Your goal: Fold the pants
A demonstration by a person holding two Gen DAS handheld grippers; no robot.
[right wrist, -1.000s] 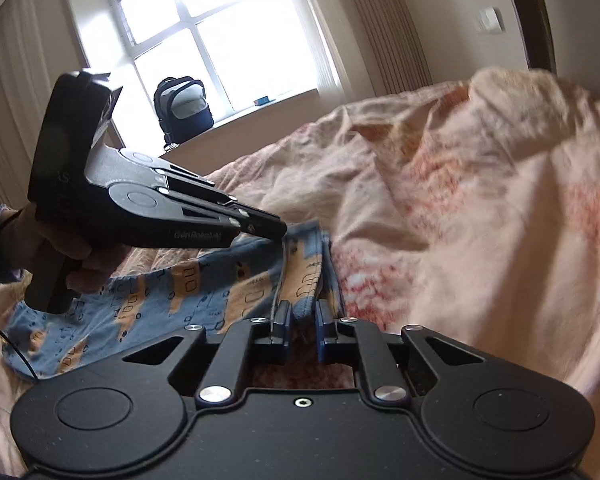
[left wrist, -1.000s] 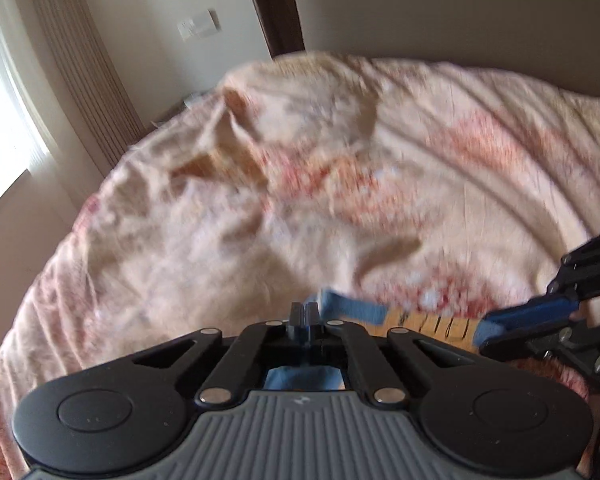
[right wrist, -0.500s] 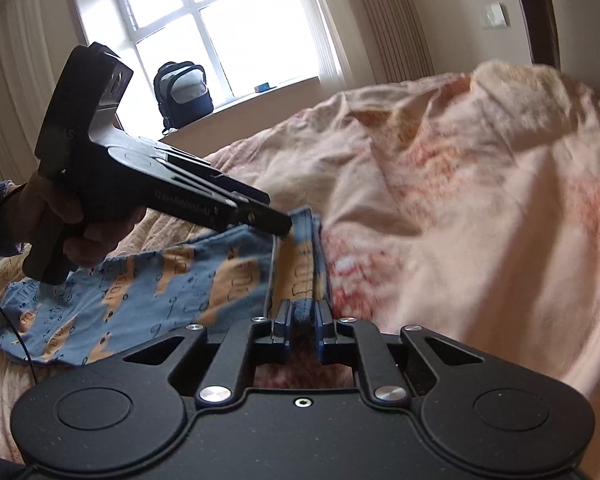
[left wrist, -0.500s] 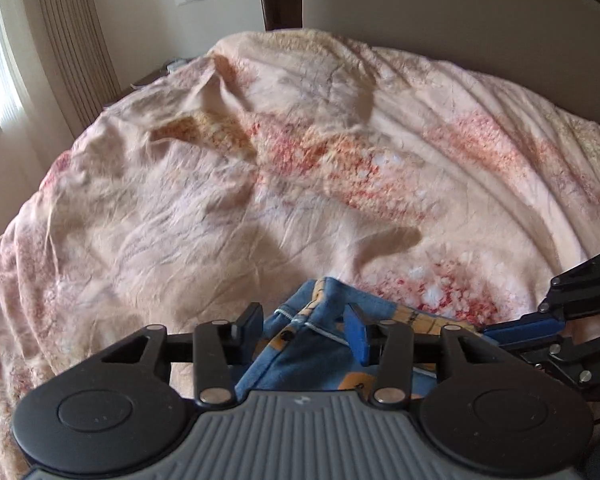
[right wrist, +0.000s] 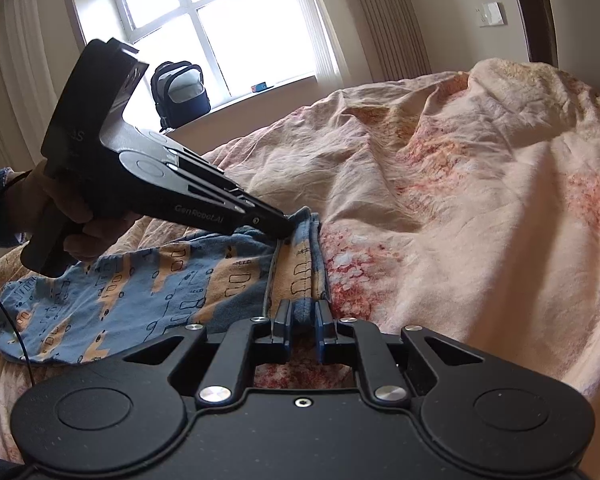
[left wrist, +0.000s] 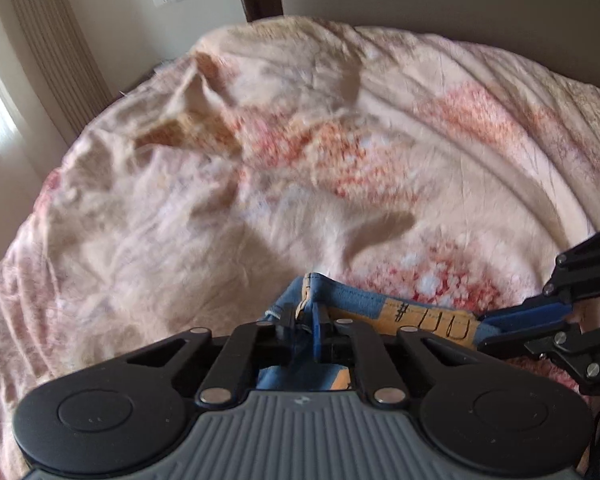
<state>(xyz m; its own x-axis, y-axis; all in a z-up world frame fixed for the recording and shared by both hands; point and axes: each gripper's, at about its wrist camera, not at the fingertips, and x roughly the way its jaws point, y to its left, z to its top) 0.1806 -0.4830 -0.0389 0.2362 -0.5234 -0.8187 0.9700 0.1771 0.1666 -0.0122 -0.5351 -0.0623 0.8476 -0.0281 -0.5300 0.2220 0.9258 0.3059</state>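
Closest in, the right gripper (right wrist: 302, 314) is pinched on a bunched fold of the pants' (right wrist: 140, 292) waistband, its hold the same as a second ago. The pants lie spread on the bed's pink floral duvet (right wrist: 480, 220) — blue cloth with orange patches and little black outlines — with the waistband edge lifted between the two tools. Just beyond, the left gripper (left wrist: 303, 320) has its jaws pressed together on the far corner of that same band; half a second back they stood spread with the cloth loose between them, and they have just been closing onto it. A hand (right wrist: 76, 220) in a dark sleeve grips its handle, the tool angled down toward the fabric. Farther off the duvet rises in rumpled ridges, and past it a dark backpack (right wrist: 180, 94) sits on the windowsill — the bright window (right wrist: 220, 20) behind.
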